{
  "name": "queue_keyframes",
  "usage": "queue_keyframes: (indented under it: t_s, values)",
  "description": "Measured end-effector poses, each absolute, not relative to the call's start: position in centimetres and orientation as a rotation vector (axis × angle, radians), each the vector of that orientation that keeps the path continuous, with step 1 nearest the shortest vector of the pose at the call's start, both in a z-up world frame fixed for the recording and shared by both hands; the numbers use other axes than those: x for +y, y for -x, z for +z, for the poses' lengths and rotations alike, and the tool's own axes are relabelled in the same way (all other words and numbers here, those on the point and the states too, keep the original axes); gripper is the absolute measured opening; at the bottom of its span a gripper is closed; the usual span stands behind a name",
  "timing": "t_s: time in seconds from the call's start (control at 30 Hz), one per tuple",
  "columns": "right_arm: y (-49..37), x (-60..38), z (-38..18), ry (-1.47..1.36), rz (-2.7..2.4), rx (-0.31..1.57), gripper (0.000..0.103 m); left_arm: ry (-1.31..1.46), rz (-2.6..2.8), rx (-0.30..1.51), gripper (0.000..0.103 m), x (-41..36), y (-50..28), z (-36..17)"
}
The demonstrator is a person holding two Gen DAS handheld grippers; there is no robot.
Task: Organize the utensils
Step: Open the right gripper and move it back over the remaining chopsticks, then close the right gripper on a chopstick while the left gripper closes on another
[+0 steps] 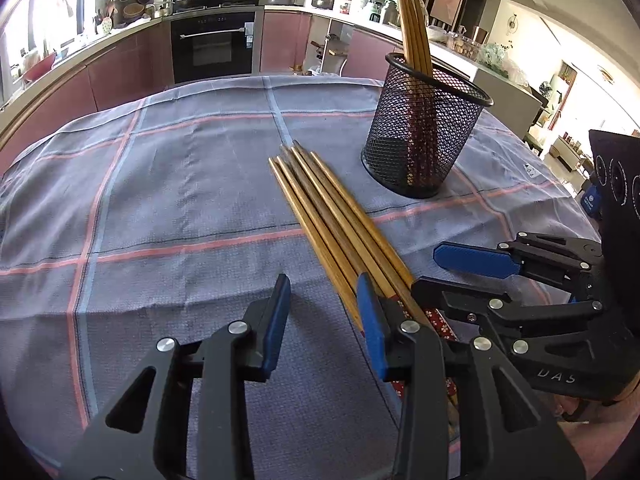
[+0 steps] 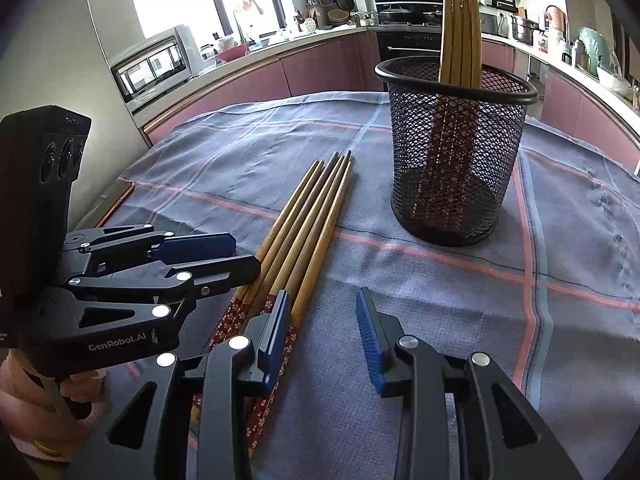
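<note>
Several wooden chopsticks (image 1: 336, 220) with red flowered handles lie bundled on the checked cloth; they also show in the right wrist view (image 2: 304, 232). A black mesh holder (image 1: 424, 128) stands behind them with several chopsticks upright in it, also in the right wrist view (image 2: 452, 152). My left gripper (image 1: 324, 312) is open and empty, its right finger against the bundle's handle end. My right gripper (image 2: 324, 320) is open and empty, its left finger over the handles. Each gripper shows in the other's view: the right one (image 1: 460, 276) beside the bundle, the left one (image 2: 224, 256) likewise.
The table is covered by a grey-blue cloth (image 1: 160, 200) with red and blue lines. Kitchen counters, an oven (image 1: 214, 46) and a microwave (image 2: 156, 64) stand beyond the table's far edge.
</note>
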State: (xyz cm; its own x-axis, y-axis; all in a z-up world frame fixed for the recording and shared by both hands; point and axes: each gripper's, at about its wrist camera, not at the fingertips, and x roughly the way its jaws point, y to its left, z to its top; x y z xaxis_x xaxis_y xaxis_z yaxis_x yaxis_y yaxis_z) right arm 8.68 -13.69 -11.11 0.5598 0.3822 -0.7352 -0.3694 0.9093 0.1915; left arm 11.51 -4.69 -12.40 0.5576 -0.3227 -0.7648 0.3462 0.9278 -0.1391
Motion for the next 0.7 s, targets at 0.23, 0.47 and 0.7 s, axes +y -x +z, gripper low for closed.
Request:
queue_keyframes:
  t_s: [0.23,0.47,0.7]
  values:
    - [-8.6,-13.8,-11.1,-0.013,0.426,0.874,0.032,-0.051,-0.369,0.893,0.035,-4.5,-11.5,-12.4]
    - [-9.0,-13.5,-11.0,0.002,0.415,0.874,0.032,-0.065,-0.349,0.898,0.035,-4.4,-11.7,-12.4]
    - [-10.4,-12.6,-11.2,0.034,0.398,0.878,0.031,-0.087,-0.330,0.901,0.032,-4.5,-13.0,-12.4]
